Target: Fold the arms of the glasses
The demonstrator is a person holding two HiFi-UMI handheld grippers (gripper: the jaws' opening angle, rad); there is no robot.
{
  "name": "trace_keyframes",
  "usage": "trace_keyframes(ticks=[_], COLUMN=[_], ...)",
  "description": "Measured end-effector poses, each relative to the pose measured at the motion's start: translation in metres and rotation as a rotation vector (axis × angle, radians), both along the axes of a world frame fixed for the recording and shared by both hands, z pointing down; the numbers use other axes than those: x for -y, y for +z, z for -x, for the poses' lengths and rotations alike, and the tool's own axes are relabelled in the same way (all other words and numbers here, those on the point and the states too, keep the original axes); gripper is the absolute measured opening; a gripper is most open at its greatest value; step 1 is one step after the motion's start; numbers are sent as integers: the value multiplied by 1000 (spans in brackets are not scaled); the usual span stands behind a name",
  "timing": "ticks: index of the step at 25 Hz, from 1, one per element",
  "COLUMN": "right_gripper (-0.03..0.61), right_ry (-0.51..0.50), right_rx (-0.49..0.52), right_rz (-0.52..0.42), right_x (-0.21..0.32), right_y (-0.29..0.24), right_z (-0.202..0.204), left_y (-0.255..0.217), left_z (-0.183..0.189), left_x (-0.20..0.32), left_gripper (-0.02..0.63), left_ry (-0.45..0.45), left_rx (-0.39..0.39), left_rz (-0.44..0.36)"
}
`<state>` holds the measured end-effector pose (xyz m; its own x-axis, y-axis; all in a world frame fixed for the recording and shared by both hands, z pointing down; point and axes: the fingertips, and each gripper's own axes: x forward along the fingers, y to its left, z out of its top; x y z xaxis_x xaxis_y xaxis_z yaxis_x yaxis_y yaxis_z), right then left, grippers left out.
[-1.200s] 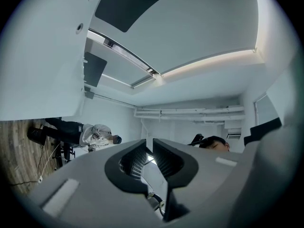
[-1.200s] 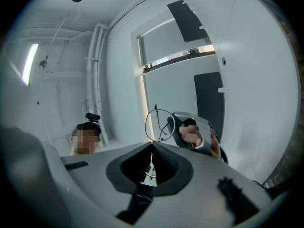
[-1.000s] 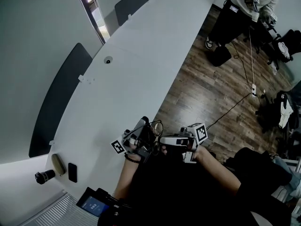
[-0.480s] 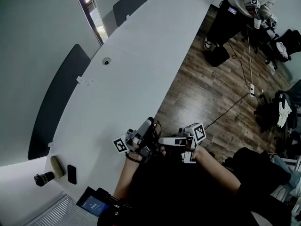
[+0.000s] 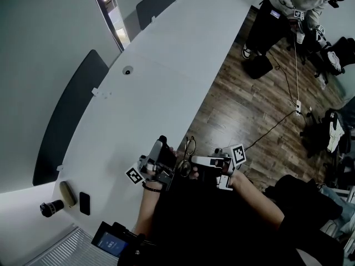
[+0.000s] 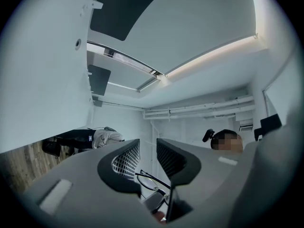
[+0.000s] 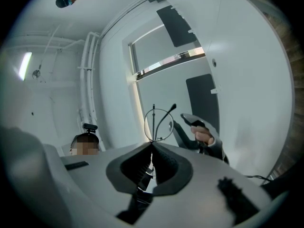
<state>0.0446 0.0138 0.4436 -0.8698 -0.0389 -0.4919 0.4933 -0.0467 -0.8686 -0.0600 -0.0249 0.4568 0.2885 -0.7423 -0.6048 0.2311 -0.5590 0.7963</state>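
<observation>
The thin-rimmed glasses are held up over the table's near edge. My right gripper is shut on them. In the right gripper view one round lens and an arm tip stand up above the closed gripper. My left gripper sits just left of the glasses and apart from them, and its jaws are opening. In the left gripper view the gripper shows a clear gap with nothing pressed between the pads. The glasses show low down behind that gap.
The long white table runs away to the upper right, with wooden floor along its right side. A phone and a small camera lie at its near left end. A person stands at the far right.
My left gripper has drawn back to the left, away from the glasses, and its jaws have parted. The glasses stay in my right gripper and now stand free above it.
</observation>
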Motion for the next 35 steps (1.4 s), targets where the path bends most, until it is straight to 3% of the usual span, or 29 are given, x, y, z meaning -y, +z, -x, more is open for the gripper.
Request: trace_keyframes(ticks=[3, 6, 11, 17, 23, 26, 31, 35], right_gripper=[11, 11, 11, 11, 11, 11, 11, 11], right_ry=[16, 34, 75, 124, 132, 134, 137, 137], right_rx=[1, -5, -54, -65, -53, -49, -41, -38], right_rz=[22, 37, 14, 25, 36, 36, 45, 45], right_x=[7, 17, 26, 31, 30, 30, 30, 30], right_y=[0, 0, 10, 16, 9, 6, 6, 7], right_z=[-7, -13, -13, -15, -9, -10, -11, -12], left_y=[-6, 3, -14, -21, -10, -11, -13, -15], left_z=[-5, -10, -20, -45, -66, -76, -79, -78], left_x=[-6, -11, -23, -55, -79, -77, -76, -76], left_gripper=[96, 100, 100, 103, 150, 150, 85, 70], left_ry=[8, 9, 15, -102, -121, -129, -153, -164], left_rx=[56, 210, 559, 1067, 1455, 1522, 1537, 1540], left_rz=[-17, -27, -114, -310, -436, -518, -539, -552])
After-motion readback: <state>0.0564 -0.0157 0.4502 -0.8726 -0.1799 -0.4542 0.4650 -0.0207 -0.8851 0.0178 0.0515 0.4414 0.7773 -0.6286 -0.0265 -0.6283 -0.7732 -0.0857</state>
